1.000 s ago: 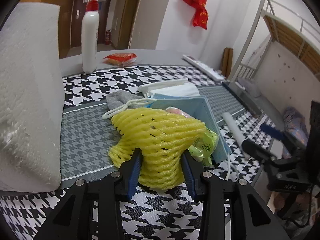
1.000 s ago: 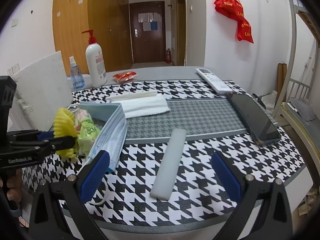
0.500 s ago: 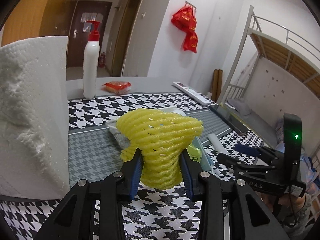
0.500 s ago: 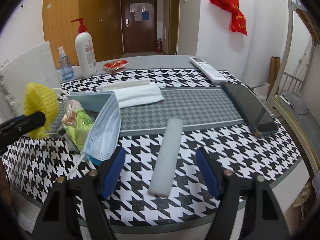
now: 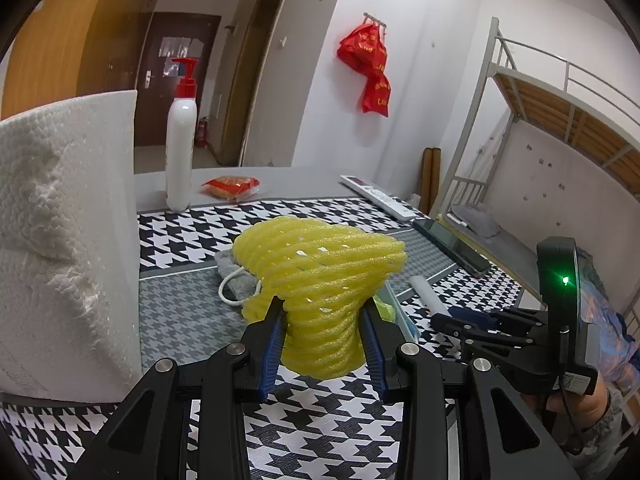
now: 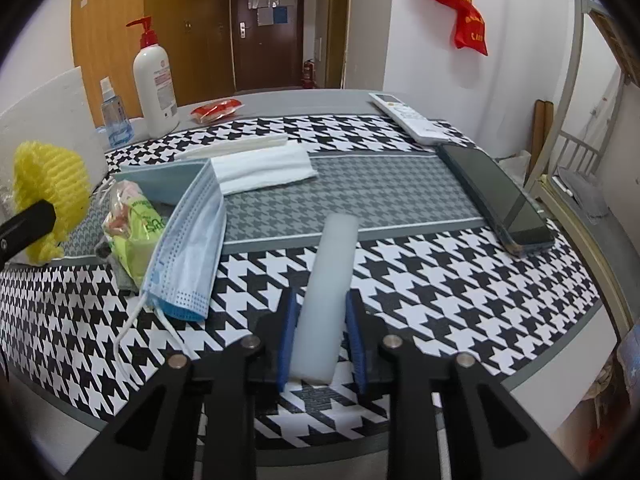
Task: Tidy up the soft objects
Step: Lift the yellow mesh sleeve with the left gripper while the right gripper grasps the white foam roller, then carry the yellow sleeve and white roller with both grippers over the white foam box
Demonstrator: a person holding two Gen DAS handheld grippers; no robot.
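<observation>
White walls [image 5: 432, 60] close in my room. A dark brown door [image 6: 267, 28] stands at the end of the hall, wooden wardrobes [image 6: 108, 16] to its left. A red bag [image 5: 370, 68] hangs on a hook, and a metal bunk bed [image 5: 560, 120] fills the right side.

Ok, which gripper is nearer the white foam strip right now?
Right. The right gripper straddles the near end of the white foam strip, jaws closing on it. The left gripper is off to the strip's left, shut on the yellow foam net.

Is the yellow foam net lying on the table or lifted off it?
Lifted. The yellow foam net is pinched in the left gripper, and in the right wrist view it hangs clear of the table.
</observation>
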